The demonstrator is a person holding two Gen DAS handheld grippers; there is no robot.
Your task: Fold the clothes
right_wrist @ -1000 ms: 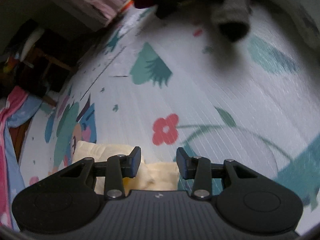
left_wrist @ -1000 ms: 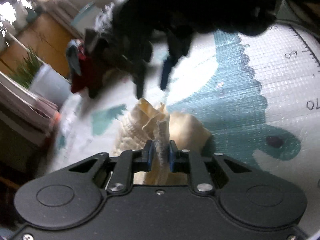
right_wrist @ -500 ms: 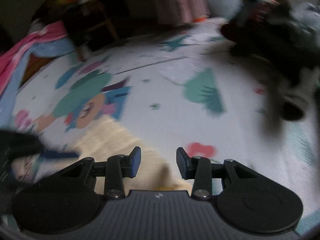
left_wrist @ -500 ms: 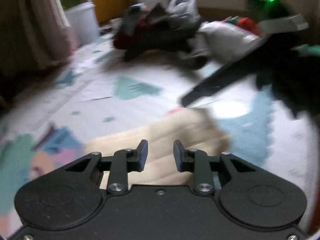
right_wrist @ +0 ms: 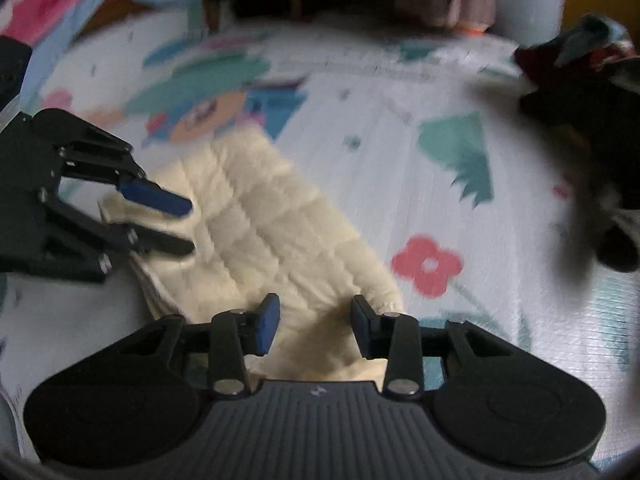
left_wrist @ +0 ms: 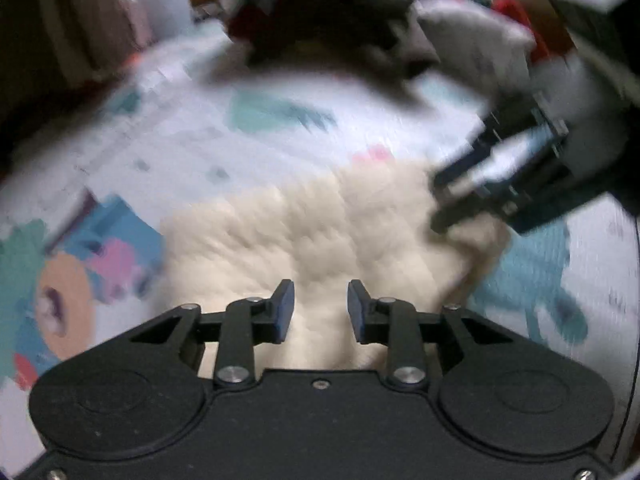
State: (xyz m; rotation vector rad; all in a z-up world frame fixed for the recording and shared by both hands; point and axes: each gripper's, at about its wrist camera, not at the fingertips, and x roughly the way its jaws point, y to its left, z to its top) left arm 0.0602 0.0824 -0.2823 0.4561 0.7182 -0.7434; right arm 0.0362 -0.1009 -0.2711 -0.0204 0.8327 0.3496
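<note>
We are hovering both tools, left tool (left_wrist: 320, 312) and right tool (right_wrist: 314, 326), open and empty, over the folded cream garment (right_wrist: 256, 232) on the play mat (right_wrist: 400, 152), dark clothes pile (right_wrist: 584, 128) still waiting.

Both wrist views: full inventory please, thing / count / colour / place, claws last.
folded garment: 1, cream, quilted, flat on the mat between the two claws
play mat: 1, white with teal, red and blue cartoon prints, covers the floor
clothes pile: 1 heap, mostly dark with red and grey pieces, far edge of mat; blurred
white container: 1, far left in the left wrist view
pink and blue cloth: 1, far left in the right wrist view
left claw: black with blue pads, open, nothing gripped, over the garment
right claw: same build, open, empty, over the garment's other end
</note>
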